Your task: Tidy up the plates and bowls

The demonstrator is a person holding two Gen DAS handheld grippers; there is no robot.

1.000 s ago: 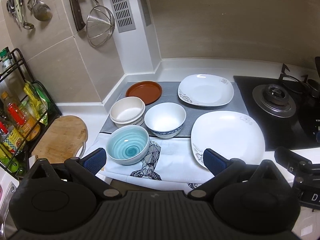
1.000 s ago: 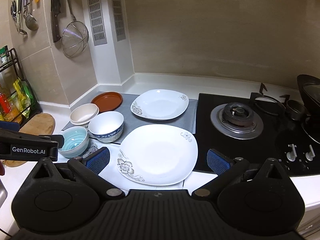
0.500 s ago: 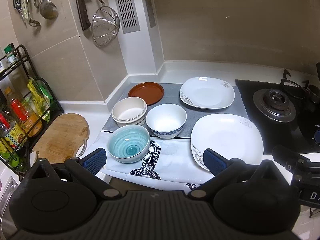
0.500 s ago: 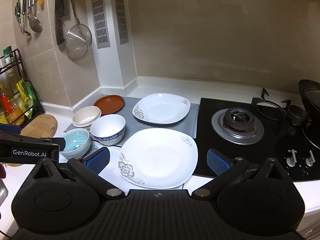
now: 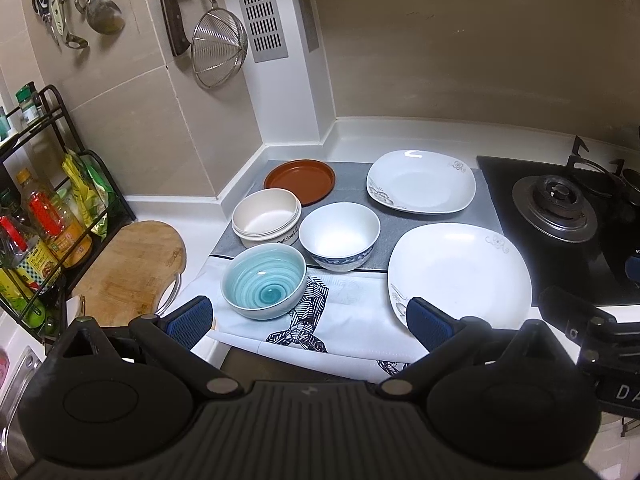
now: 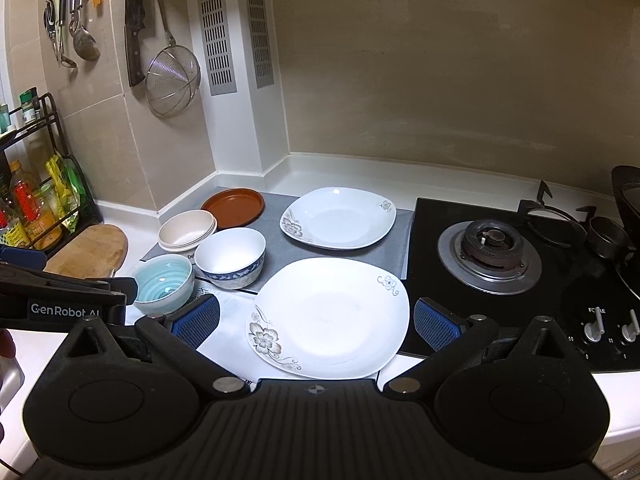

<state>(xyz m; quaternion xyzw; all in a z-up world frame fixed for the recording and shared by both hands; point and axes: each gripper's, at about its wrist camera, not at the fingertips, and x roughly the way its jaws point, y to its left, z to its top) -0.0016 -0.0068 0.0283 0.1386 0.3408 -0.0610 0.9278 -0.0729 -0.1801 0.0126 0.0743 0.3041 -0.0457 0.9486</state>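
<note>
Two white square plates with flower prints lie on the counter: a near one (image 5: 456,272) (image 6: 332,312) and a far one (image 5: 422,186) (image 6: 338,218). A teal bowl (image 5: 264,280) (image 6: 162,282), a white bowl with a blue band (image 5: 340,236) (image 6: 230,256), a cream bowl stack (image 5: 266,216) (image 6: 186,232) and a brown dish (image 5: 300,180) (image 6: 234,206) stand to the left. My left gripper (image 5: 308,322) is open and empty, in front of the teal bowl. My right gripper (image 6: 316,322) is open and empty, over the near plate's front edge.
A gas hob (image 6: 492,252) lies to the right, with a dark pot (image 6: 628,196) at the far right. A wooden cutting board (image 5: 132,268) and a bottle rack (image 5: 40,220) stand to the left. Utensils, a knife and a strainer (image 5: 218,50) hang on the wall.
Both grippers have drawn back and risen slightly, so the dishes sit a little lower and smaller in view. Both stay open and empty. No dish has moved.
</note>
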